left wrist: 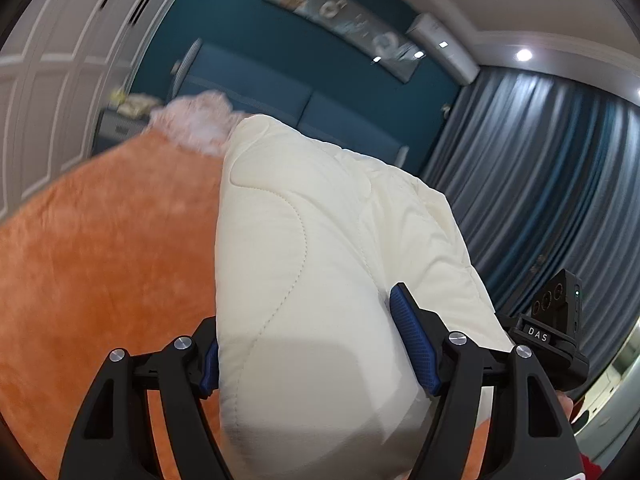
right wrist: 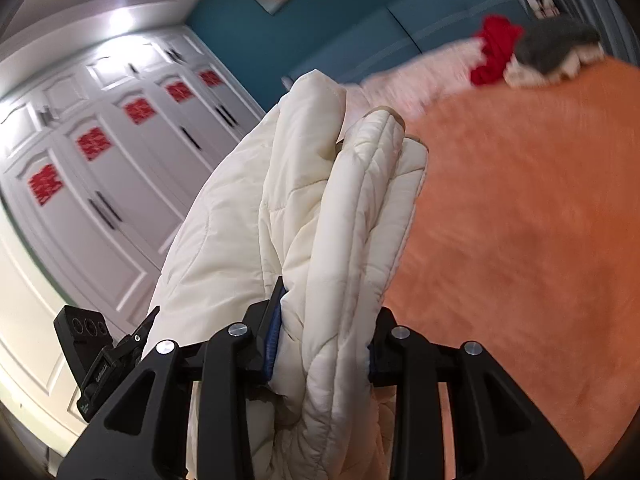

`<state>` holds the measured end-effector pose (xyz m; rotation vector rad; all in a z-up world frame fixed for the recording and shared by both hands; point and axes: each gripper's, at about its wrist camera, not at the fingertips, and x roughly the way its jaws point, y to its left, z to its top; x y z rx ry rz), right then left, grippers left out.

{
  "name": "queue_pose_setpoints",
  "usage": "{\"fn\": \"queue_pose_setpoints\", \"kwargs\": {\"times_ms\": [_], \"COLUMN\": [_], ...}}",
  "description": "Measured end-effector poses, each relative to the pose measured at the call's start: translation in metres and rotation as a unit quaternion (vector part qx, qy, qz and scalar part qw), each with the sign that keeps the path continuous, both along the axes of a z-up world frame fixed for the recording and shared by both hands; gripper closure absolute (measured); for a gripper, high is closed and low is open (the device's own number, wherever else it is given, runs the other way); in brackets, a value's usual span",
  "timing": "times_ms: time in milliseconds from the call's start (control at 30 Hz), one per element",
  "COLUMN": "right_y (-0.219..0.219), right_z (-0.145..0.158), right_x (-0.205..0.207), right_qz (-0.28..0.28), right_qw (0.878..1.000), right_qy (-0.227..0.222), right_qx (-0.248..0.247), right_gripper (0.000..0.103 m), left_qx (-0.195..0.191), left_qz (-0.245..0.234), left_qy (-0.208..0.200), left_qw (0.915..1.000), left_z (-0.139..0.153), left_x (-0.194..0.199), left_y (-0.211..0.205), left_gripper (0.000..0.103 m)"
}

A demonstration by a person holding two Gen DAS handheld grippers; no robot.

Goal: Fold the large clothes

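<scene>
Right, your left gripper [left wrist: 308, 344] and right gripper [right wrist: 324, 328] both clamp the cream jacket [left wrist: 320, 220], its length running toward twelve o'clock; bare orange bedspread [right wrist: 520, 220] lies beside it.

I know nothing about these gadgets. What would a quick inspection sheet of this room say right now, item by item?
Surface: orange blanket covering a bed.
Job's things: cream quilted jacket, bunched thick and held up over the bed from both ends.
Clutter: red garment and grey garment piled at the far end; pale pink fluffy cloth beside them.
Grippers: left gripper clamped on a fat fold; right gripper clamped on a narrower bundle.
Cables: nothing seen.
Surroundings: white wardrobe with red decorations, teal wall with a picture, grey-blue curtains.
</scene>
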<state>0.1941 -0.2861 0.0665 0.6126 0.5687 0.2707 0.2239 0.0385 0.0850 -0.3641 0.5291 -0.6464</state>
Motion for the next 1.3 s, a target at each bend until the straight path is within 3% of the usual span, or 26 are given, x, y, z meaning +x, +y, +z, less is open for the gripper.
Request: {"fn": "queue_pose_setpoints", "kwargs": {"times_ms": [233,367,467,567,733,833,933,1000,1067,1200,1300], "right_y": [-0.004,-0.004,-0.009,-0.020,-0.045,-0.046,-0.024,-0.005,0.019,0.049,0.062], "right_z": [-0.094,-0.148,-0.178,-0.188,-0.166,-0.125,-0.069,-0.046,-0.029,-0.034,-0.058], "right_x": [0.045,0.059,0.050,0.036,-0.002,-0.017,-0.006,0.011,0.038,0.088,0.115], "right_qz": [-0.004,-0.010,-0.019,-0.043,-0.092,-0.118,-0.116,-0.111,-0.103,-0.088,-0.089], "right_qw": [0.997,0.991,0.991,0.990,0.985,0.988,0.984,0.979,0.974,0.967,0.959], "right_qy": [0.081,0.130,0.126,0.118,0.123,0.101,0.069,0.057,0.051,0.077,0.102], "right_qx": [0.006,0.010,0.034,0.067,0.073,-0.012,-0.119,-0.161,-0.195,-0.225,-0.248], "right_gripper": [0.073,0.071,0.057,0.043,0.040,0.043,0.054,0.062,0.070,0.077,0.077], "left_qx": [0.006,0.025,0.026,0.025,0.062,0.140,0.233,0.264,0.276,0.290,0.297], "left_qz": [0.010,0.013,0.011,0.005,0.020,0.048,0.095,0.105,0.096,0.095,0.099], "left_qy": [0.081,0.140,0.142,0.145,0.142,0.108,0.062,0.034,0.024,0.036,0.063], "left_qw": [0.9967,0.9897,0.9894,0.9891,0.9877,0.9830,0.9657,0.9582,0.9559,0.9515,0.9476], "left_z": [-0.101,-0.158,-0.182,-0.182,-0.156,-0.124,-0.086,-0.064,-0.047,-0.049,-0.072], "left_x": [0.048,0.068,0.063,0.059,0.046,0.039,0.045,0.056,0.071,0.108,0.133], "left_y": [-0.003,-0.005,0.001,0.008,0.019,0.022,0.006,-0.014,-0.042,-0.087,-0.109], "left_gripper": [0.034,0.034,0.032,0.031,0.033,0.033,0.036,0.046,0.054,0.076,0.081]}}
